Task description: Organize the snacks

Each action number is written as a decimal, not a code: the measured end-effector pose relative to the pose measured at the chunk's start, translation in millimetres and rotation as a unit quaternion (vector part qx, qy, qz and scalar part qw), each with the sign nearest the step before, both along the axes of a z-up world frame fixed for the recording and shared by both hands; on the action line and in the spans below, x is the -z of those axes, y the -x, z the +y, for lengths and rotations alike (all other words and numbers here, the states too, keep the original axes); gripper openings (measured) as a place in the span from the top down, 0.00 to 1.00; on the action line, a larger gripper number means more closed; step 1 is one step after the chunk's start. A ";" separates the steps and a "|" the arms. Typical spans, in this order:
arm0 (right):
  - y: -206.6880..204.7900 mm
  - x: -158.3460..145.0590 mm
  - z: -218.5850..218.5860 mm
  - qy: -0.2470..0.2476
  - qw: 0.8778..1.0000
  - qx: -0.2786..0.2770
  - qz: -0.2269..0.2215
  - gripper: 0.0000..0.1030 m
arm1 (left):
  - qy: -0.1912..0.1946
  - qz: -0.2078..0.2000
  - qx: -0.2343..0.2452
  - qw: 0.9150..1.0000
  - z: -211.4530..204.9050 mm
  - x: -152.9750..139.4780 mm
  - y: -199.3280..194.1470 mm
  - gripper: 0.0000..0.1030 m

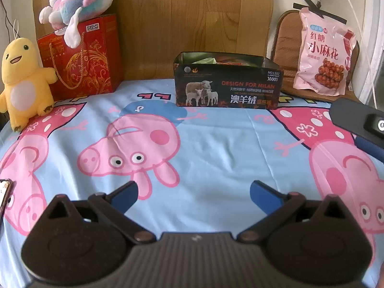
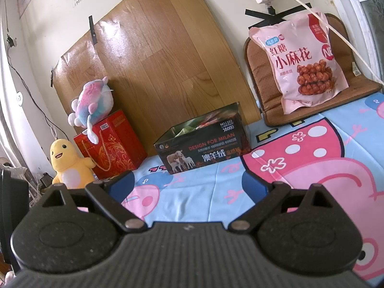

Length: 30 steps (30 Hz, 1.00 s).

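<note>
A dark open-topped box [image 1: 228,88] [image 2: 204,148] printed with sheep stands at the far side of the bed, with snack packets showing inside it. A large pink snack bag [image 1: 322,52] [image 2: 304,62] leans on a brown cushion at the far right. My left gripper [image 1: 193,193] hovers low over the cartoon sheet, open, nothing between its blue fingers. My right gripper [image 2: 188,184] is also open and empty, held higher and tilted. Its black body [image 1: 360,122] shows at the right edge of the left wrist view.
A red gift bag [image 1: 81,57] [image 2: 112,144] with a pink plush on top stands at the back left beside a yellow plush [image 1: 24,81] [image 2: 69,165]. A wooden board [image 1: 192,21] leans on the wall. A phone's edge [image 1: 4,194] lies at left.
</note>
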State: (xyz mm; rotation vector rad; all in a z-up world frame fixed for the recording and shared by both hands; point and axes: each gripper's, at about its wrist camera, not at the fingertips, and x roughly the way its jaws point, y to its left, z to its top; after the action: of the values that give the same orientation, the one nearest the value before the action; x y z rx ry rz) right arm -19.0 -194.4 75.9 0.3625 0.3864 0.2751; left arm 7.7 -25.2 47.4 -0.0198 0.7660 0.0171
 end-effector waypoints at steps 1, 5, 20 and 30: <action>0.2 0.1 0.2 0.000 1.000 0.000 0.000 0.05 | 0.000 0.001 -0.001 1.000 0.2 0.3 -0.7 0.00; 0.2 -0.2 0.2 0.000 1.000 0.000 0.000 0.05 | -0.001 0.003 -0.002 1.000 0.9 1.0 -1.6 0.00; -0.6 -1.7 -1.1 -0.008 1.000 0.002 -0.003 0.05 | -0.009 0.000 -0.006 1.000 -0.4 0.0 -3.5 0.00; -2.1 -1.1 -3.3 -0.011 1.000 0.004 -0.001 0.05 | -0.005 -0.004 0.005 1.000 -1.4 0.5 -4.4 0.00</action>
State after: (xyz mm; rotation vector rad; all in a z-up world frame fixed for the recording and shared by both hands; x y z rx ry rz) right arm -16.9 -197.6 77.0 0.3860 0.3792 0.2715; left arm 12.1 -26.6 46.9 -0.0064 0.7588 0.0121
